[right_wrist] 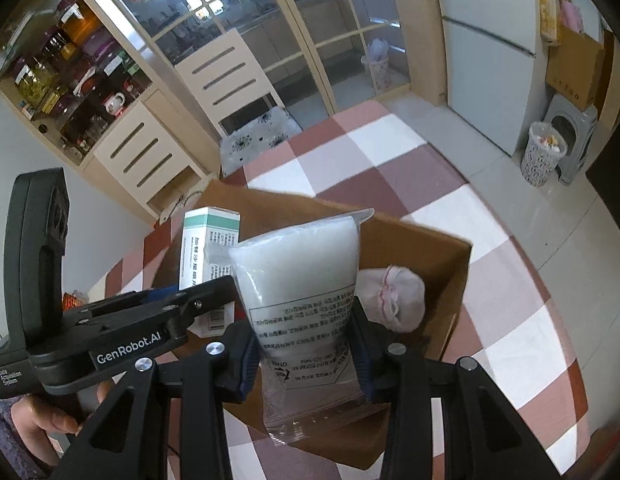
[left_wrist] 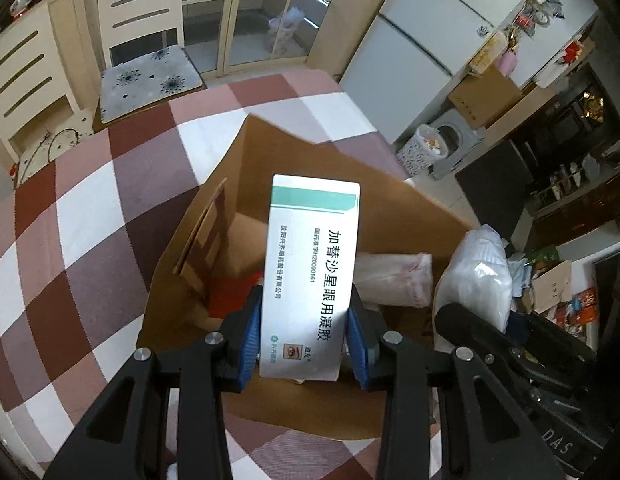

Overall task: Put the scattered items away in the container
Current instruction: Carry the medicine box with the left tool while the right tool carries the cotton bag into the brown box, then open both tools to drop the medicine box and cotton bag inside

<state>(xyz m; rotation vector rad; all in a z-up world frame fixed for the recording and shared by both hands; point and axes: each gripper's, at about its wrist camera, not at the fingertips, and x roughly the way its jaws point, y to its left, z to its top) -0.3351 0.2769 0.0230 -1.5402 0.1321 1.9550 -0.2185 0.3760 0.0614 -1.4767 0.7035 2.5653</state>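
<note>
Two grippers hang side by side over an open cardboard box that sits on a table covered with a checked cloth in brown, pink and white. The left gripper is clamped on a white medicine carton with a green band near its top and black print down its face; the blue pads press on its two long sides, and the carton stands nearly upright above the box's opening. The right gripper is clamped on a clear plastic pouch of white padding, its printed label facing the camera; the pouch also stands above the box, just beside the carton. Seen from the right wrist, the carton and the left gripper's black body lie to the left of the pouch, over the box's near left corner. Inside the box, against its far right wall, rests a soft white bundle with pink stitching. Something red shows on the box floor behind the carton; what it is cannot be told. A hand grips the left gripper's handle, below and left of the box.
</note>
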